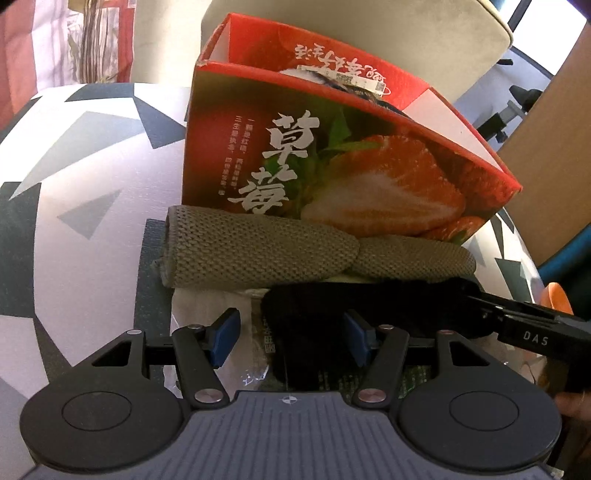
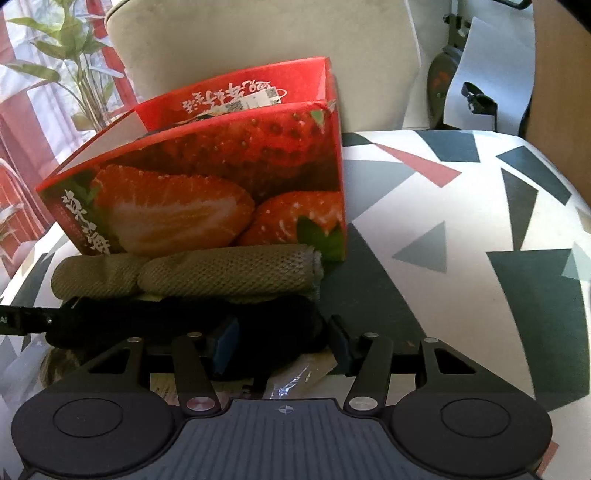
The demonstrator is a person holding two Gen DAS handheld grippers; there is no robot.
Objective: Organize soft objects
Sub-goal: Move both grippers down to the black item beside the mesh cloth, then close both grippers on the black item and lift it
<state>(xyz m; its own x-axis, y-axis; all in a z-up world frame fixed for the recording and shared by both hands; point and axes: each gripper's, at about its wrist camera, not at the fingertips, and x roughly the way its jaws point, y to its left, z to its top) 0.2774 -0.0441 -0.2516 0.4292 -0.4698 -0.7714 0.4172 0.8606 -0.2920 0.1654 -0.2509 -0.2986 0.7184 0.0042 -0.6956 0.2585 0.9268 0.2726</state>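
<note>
A black soft cloth (image 1: 314,306) (image 2: 280,314) lies lengthwise on the table, just in front of a rolled olive knitted cloth (image 1: 258,251) (image 2: 221,273). My left gripper (image 1: 291,339) stands open over the black cloth's left end, with a gap at its left pad. My right gripper (image 2: 282,341) straddles the cloth's right end, jaws part open, the right pad just beside the cloth. A right-gripper finger (image 1: 495,310) and a left-gripper finger (image 2: 33,315) each show in the other wrist's view. Behind the olive roll stands a red strawberry box (image 1: 332,147) (image 2: 221,184).
Clear plastic packets (image 1: 255,354) (image 2: 295,380) lie under the black cloth. The tablecloth (image 1: 92,166) (image 2: 461,221) has a triangle pattern. A beige chair back (image 1: 369,37) (image 2: 258,33) rises behind the box. An orange object (image 1: 557,299) sits at the right edge, a plant (image 2: 81,55) at far left.
</note>
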